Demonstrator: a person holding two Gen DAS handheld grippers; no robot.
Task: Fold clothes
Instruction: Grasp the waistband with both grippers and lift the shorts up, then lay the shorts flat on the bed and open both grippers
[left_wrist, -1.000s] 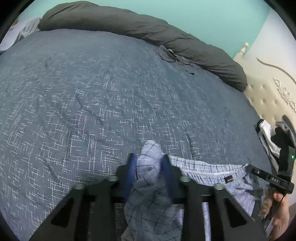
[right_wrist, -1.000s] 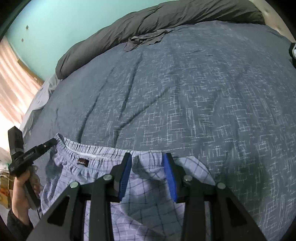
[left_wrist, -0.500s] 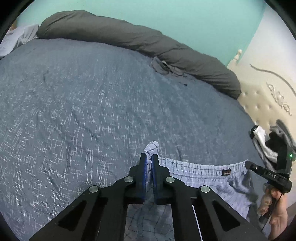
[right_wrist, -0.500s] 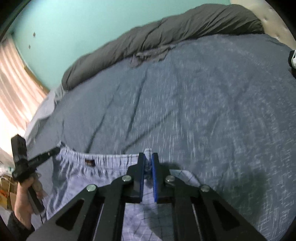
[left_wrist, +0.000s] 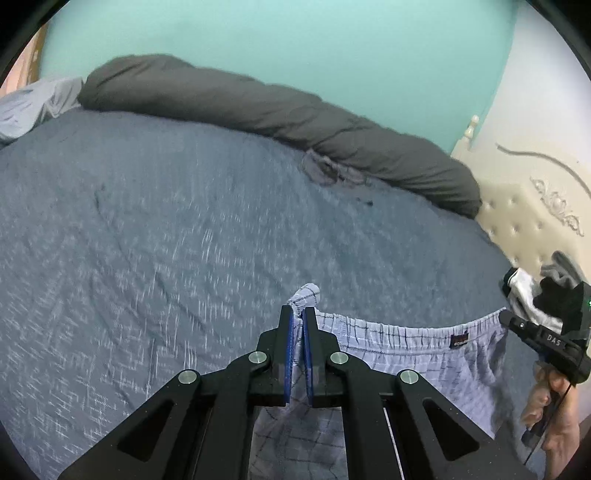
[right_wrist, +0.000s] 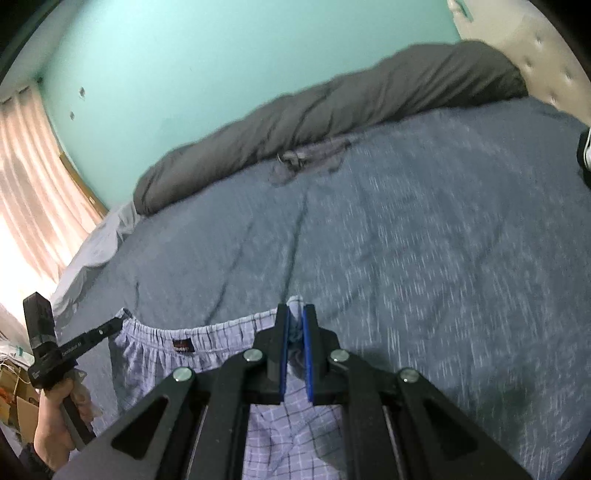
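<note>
Light blue checked boxer shorts (left_wrist: 406, 350) hang stretched by the waistband between my two grippers, above the blue-grey bedspread (left_wrist: 166, 229). My left gripper (left_wrist: 298, 314) is shut on one waistband corner, a tuft of cloth sticking out past the tips. My right gripper (right_wrist: 294, 312) is shut on the other corner; the shorts (right_wrist: 177, 354) stretch to its left. Each gripper also shows in the other's view: the right one (left_wrist: 506, 317) and the left one (right_wrist: 118, 325). A dark label (left_wrist: 460, 339) sits on the waistband.
A rolled dark grey duvet (left_wrist: 277, 114) lies along the far edge of the bed. A small dark garment (left_wrist: 325, 170) lies in front of it. A pile of clothes (left_wrist: 535, 291) sits by the cream headboard (left_wrist: 524, 206). A curtained window (right_wrist: 26, 192) is at the left.
Both grippers went from open around the waistband corners to shut on them. They then lifted, raising the shorts off the bed and pulling the waistband taut.
</note>
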